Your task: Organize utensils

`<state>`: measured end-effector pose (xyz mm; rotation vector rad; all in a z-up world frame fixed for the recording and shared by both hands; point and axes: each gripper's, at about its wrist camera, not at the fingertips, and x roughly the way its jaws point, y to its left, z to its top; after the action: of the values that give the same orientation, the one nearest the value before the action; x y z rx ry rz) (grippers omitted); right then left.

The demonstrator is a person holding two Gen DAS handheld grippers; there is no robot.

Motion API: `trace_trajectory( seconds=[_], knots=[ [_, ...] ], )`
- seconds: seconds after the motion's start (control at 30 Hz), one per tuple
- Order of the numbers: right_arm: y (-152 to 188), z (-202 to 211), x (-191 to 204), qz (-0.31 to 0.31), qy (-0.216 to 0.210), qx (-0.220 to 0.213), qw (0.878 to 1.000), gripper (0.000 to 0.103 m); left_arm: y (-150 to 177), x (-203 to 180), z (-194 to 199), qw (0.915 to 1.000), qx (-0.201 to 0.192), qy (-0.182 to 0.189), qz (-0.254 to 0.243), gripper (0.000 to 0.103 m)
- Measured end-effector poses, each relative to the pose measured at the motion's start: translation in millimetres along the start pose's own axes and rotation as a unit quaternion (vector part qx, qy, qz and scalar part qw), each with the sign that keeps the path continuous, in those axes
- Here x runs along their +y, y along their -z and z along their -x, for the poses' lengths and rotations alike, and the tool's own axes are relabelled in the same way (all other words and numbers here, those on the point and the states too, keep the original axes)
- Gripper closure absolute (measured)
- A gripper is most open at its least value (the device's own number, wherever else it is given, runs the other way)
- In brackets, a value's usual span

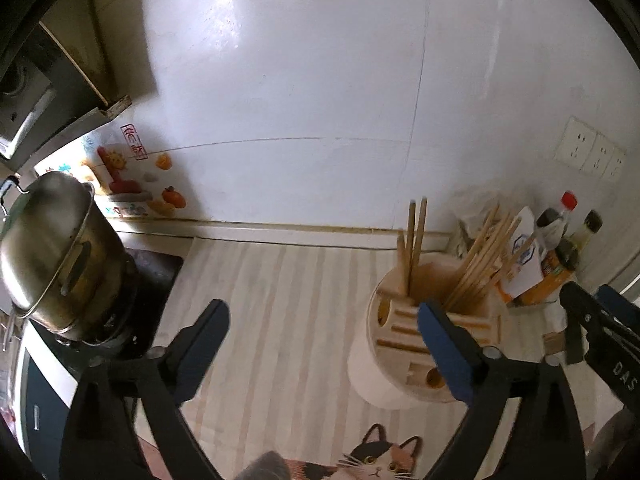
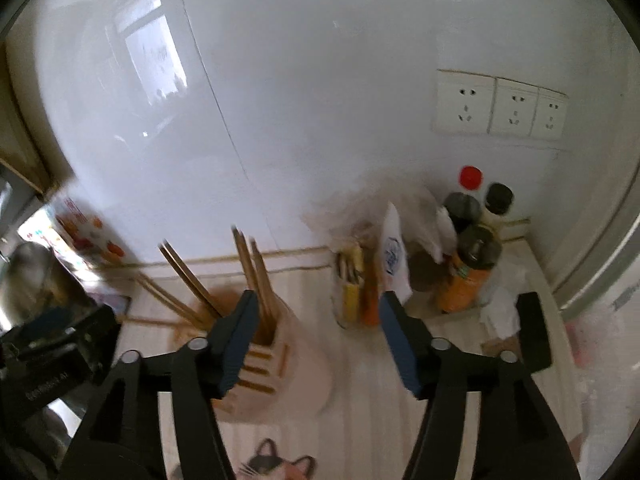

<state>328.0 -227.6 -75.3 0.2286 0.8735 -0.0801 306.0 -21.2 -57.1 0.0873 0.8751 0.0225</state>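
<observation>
A round cream utensil holder with wooden slots stands on the striped counter; several wooden chopsticks stick up from it. It also shows blurred in the right wrist view, with chopsticks leaning out. My left gripper is open and empty, its right finger in front of the holder. My right gripper is open and empty, above the counter between the holder and a clear jar of utensils. The right gripper shows at the left wrist view's right edge.
A steel pot sits on the stove at left. Sauce bottles and a white packet crowd the right corner under wall sockets. A cat-print mat lies at the near edge. The left gripper's body is at left.
</observation>
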Motion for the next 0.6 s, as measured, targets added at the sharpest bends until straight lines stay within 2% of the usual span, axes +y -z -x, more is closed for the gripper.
trace_trajectory(
  seconds=[0.17, 0.23, 0.43, 0.6],
  knots=[
    [20.9, -3.1, -0.6, 0.021, 0.027, 0.01, 0.999, 0.008, 12.2, -8.5, -0.5, 0.9998, -0.005, -0.015, -0.014, 0.0],
    [26.3, -3.3, -0.6, 0.029, 0.04, 0.012, 0.999, 0.003, 15.1, -10.4, 0.4, 0.9997, -0.005, -0.018, -0.012, 0.0],
    [33.5, 2.3, -0.1, 0.051, 0.068, 0.003, 0.996, 0.0, 24.8, -12.6, 11.3, 0.9994, -0.013, -0.032, 0.0, 0.0],
    [35.5, 13.9, -1.7, 0.061, 0.068, -0.009, 0.996, 0.0, 36.2, -10.6, 33.7, 0.9989, -0.024, -0.037, 0.014, 0.0]
  ],
)
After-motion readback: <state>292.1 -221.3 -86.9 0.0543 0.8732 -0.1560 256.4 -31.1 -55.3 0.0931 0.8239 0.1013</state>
